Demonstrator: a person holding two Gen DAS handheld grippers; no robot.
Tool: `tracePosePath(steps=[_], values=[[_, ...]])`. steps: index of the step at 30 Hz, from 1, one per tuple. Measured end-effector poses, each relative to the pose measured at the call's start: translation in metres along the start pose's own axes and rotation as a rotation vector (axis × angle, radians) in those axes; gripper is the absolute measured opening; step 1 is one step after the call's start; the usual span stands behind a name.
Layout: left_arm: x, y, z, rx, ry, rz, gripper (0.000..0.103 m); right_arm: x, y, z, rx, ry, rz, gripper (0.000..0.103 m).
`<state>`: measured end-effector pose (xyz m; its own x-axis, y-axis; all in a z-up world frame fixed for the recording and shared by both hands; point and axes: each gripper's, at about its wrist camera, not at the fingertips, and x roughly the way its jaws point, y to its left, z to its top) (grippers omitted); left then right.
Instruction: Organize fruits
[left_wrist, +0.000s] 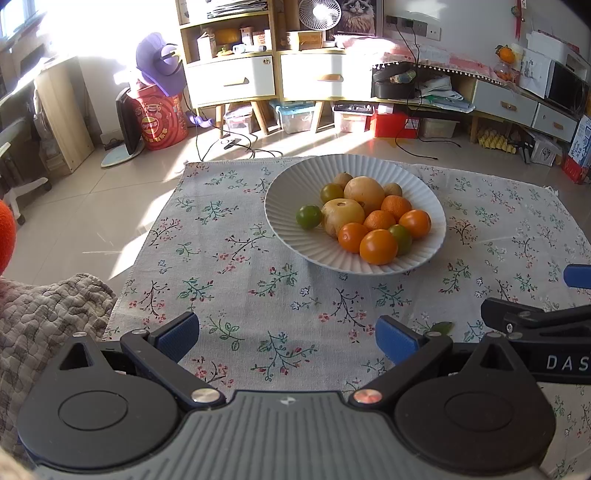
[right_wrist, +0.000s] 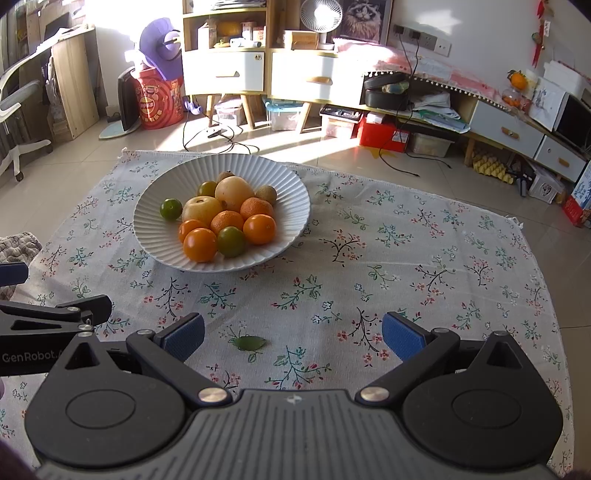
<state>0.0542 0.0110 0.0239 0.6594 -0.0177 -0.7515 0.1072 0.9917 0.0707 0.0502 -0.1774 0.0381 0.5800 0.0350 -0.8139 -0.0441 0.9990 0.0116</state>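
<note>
1. Sunlit living room: tiled floor, a floral cloth (right_wrist: 369, 258) spread over it, shelving and white drawers along the far wall, a small fan (right_wrist: 319, 14) up on the shelf.
2. White ribbed bowl (right_wrist: 177, 177) sits on the cloth toward its far edge; left of centre in the right wrist view, right of centre in the left wrist view (left_wrist: 295, 184).
3. Fruit is piled in the bowl: orange citrus (right_wrist: 259, 229) toward the near rim, two pale yellow-brown larger fruits (right_wrist: 234, 192) in the middle, small brownish ones behind them.
4. Green citrus: one (right_wrist: 171, 209) lies apart from the pile on the bowl's left side, another (right_wrist: 231, 241) is tucked among the oranges at the front, a third sits further back.
5. A single green leaf (right_wrist: 251, 342) lies on the cloth near the right gripper, well short of the bowl.
6. Left gripper (left_wrist: 288, 336): jaws spread wide, nothing between the blue pads, hovering over the cloth well short of the bowl.
7. Right gripper (right_wrist: 293, 334): jaws likewise spread, empty, just beside the left one; the leaf lies on the cloth between its pads.
8. Quilted grey fabric (left_wrist: 48, 314) at the lower left edge of the left wrist view.
</note>
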Motion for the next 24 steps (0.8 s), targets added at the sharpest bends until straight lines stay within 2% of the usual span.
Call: tracePosePath(steps=[24], values=[[0.0005,0.0005,-0.0004,-0.003,0.007,-0.002,0.102,-0.0001,0.0002,0.0005,0.000,0.001,0.000,0.102]])
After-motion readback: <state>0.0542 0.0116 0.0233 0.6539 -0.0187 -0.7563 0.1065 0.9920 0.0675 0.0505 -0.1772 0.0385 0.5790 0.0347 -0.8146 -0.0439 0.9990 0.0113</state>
